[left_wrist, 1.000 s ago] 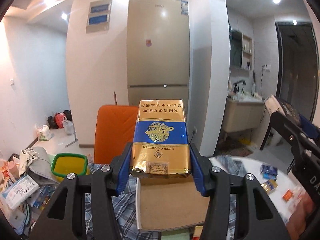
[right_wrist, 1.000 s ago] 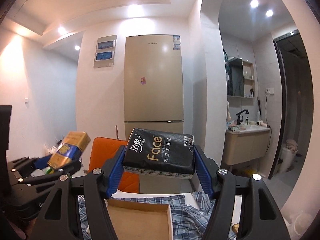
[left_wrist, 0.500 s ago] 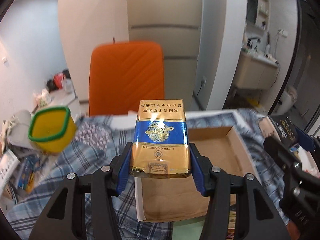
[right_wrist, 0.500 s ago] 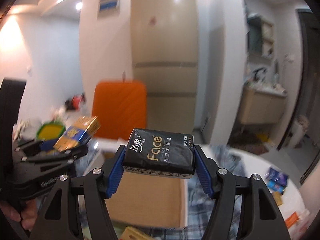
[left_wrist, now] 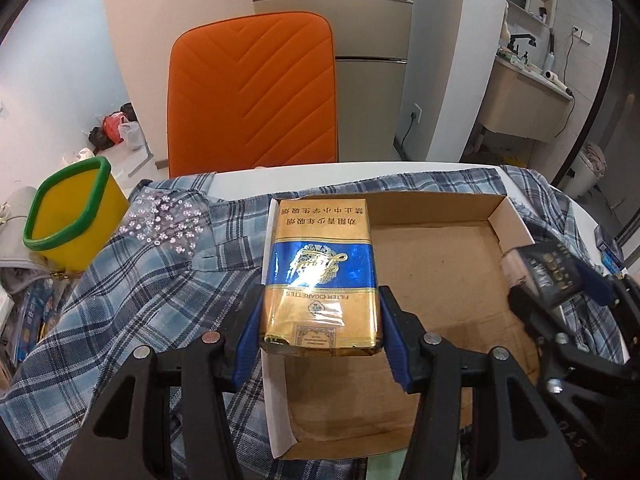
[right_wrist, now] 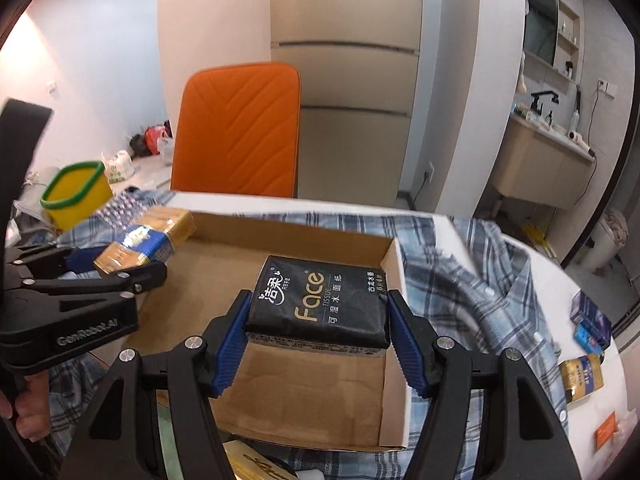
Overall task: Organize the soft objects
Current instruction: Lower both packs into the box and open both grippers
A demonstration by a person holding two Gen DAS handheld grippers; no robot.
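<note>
My left tongs pinch a gold-and-blue cigarette pack by its near end, blue pads pressed to both long sides. The pack hangs tilted over the left wall of an open cardboard box, its far end above the far left corner (whether it touches the cardboard, I cannot tell).

My right tongs clamp a black tissue pack marked "Face", one pad on each short end. It sits above the right half of the same box, close against the right wall; contact with the floor of the box is hidden.

The box lies on a blue plaid shirt spread across a white counter. A patch of small sequins shows on the cloth at the far left.

Further out: a yellow tub with a green rim at the left edge, an orange chair behind the counter, a beige fridge past it. Small packs lie at the right edge of the counter.
</note>
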